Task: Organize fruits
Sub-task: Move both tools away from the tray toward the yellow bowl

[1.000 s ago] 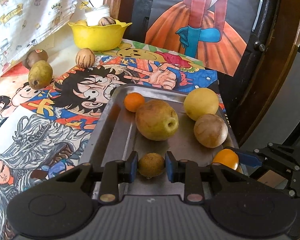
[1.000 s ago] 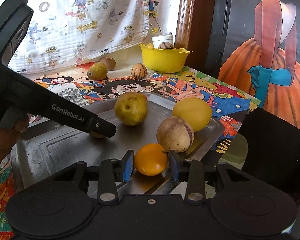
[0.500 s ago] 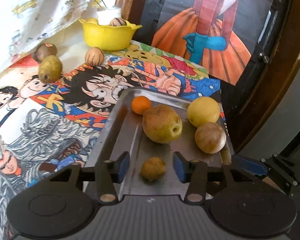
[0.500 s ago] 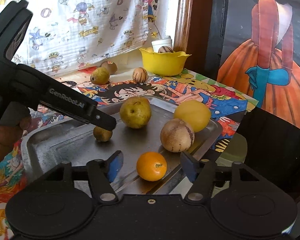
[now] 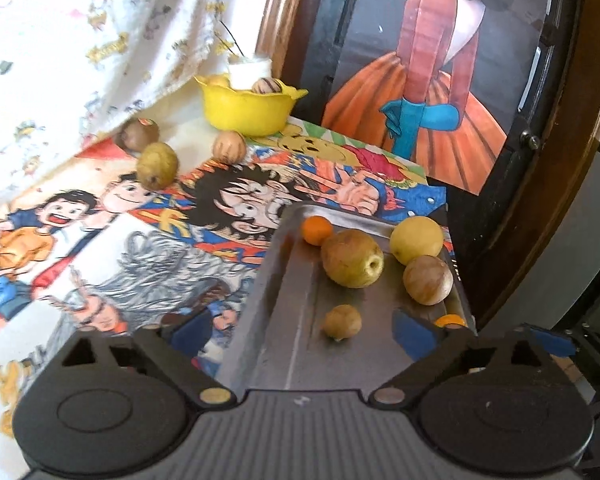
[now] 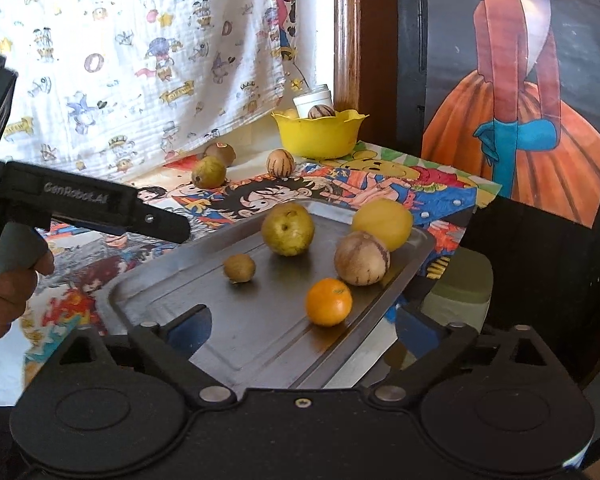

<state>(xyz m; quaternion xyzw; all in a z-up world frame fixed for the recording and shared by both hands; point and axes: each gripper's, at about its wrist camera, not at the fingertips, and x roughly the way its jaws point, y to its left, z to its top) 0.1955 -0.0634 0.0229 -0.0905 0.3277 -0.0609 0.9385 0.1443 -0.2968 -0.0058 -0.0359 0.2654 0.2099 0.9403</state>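
Fruits lie loose on tray [image 6: 148,292]: orange [image 6: 328,301] nearest, 12 o'clock of right claw [image 6: 300,330], its jaws opening, nothing between. Left claw [image 5: 304,332] opening too, small brown fruit [image 5: 342,321] free ahead. Pear [image 6: 287,229] and lemon [image 6: 382,224] farther. Yellow bowl [image 6: 320,136] at far surface edge.

Black ribbed right gripper [image 6: 300,326] with blue pads (brass-coloured pivot screws).

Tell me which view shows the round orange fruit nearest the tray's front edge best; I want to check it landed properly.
The right wrist view: the round orange fruit sits whole on the metal tray. In the left wrist view only its top peeks out behind a jaw.
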